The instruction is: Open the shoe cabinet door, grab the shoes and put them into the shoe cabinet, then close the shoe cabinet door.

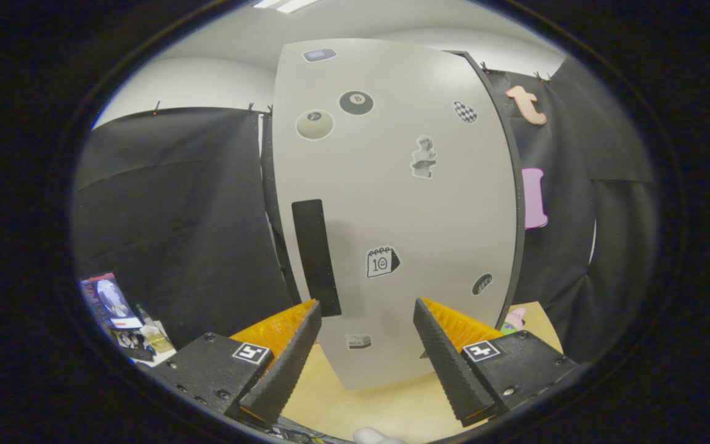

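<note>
Shoe cabinet stands upright on the wooden surface, door shut with its dark handle strip facing the tool, whose fingers are spread and empty, seemingly lined up with that handle; pink item behind, maybe a shoe.

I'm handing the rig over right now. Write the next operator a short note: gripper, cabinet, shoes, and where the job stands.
Gripper: open, holding nothing, fingers spread and pointing at the lower part of the shoe cabinet door.
Door: looks shut, facing the gripper just beyond the fingers; its dark vertical handle sits ahead of the left finger.
Shoes: something pink peeks out by the cabinet's right lower corner on the wooden tabletop; I cannot tell whether it is a shoe.
Status: a shut door fits either shoes yet to go in or shoes inside and the door closed again. Check that before moving.
</note>
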A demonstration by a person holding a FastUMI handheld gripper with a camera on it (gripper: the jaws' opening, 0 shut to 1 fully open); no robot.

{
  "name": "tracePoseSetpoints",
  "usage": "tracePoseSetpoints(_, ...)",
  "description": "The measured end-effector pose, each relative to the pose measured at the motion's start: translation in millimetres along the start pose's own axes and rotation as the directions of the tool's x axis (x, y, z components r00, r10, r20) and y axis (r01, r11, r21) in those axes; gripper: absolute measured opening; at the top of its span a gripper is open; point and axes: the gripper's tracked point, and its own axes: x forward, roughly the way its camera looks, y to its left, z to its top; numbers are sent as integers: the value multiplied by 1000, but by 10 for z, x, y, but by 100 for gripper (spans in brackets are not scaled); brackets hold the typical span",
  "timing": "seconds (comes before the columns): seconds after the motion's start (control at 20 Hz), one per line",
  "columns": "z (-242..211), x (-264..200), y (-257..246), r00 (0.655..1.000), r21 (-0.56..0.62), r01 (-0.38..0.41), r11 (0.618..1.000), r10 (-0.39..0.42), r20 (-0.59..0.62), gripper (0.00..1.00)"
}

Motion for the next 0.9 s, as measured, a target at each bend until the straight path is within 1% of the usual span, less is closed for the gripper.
tracePoseSetpoints(0.25, 102, -141, -83, 998, -8, 67, 998, -66, 16, 99)
tracePoseSetpoints(0.45, 342, -359, -168, 991, -12, 125, 992, -124, 57, 99)
tracePoseSetpoints(0.65, 607, -681, -266, 974, -1, 200, 980, -199, 105, 99)
tracePoseSetpoints(0.8, 753, -907, -285, 965, 11, 236, 972, -236, 118, 99)
tracePoseSetpoints(0.9, 826, -1046, -359, 950, 10, 288, 958, -287, 121, 99)
